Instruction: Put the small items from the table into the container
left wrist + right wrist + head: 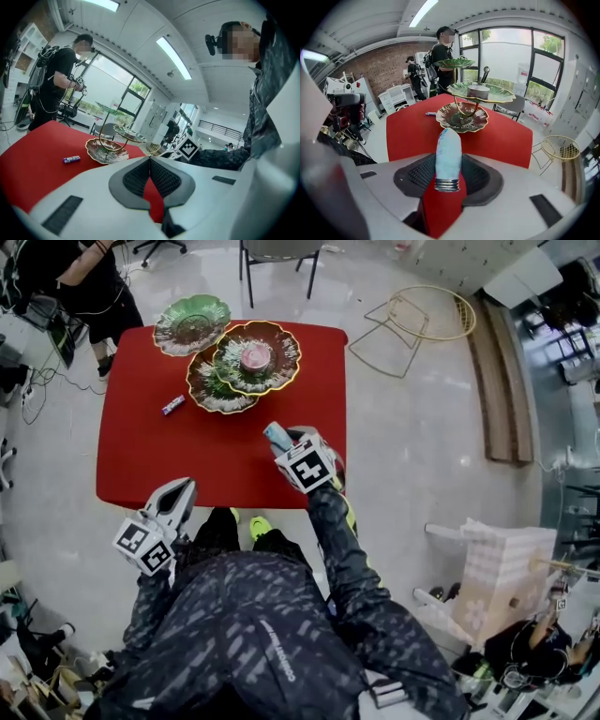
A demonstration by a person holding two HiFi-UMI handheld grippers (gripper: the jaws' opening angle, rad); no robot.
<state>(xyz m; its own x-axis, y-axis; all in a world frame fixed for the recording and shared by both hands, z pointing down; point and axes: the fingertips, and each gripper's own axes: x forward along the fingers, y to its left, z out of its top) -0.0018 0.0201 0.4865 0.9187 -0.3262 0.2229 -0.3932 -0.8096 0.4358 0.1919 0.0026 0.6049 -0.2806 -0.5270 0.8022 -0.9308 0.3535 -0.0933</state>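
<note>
**Tube in right claw: drop it in a dish**

Right claw (449, 171) grips the tube (448, 154) near its threaded end, over the bench's (141, 456) near edge. The stand (246, 362) is well ahead. Suggest carrying it past a dish rim and going low before release, since the tube may roll. The right claw is pitched down at the stand. Left claw (150, 169) is closed and empty, roughly level off the near-left corner. A wrapper (173, 405) lies on the bench.

The floor (422, 446) is pale grey and glossy, with a chair (277, 251) and a gold wire frame (405, 307) on it. A brick wall (375, 65) meets tall dark-framed windows (511, 61); strip lights (176, 58) run along the white ceiling (140, 28).
</note>
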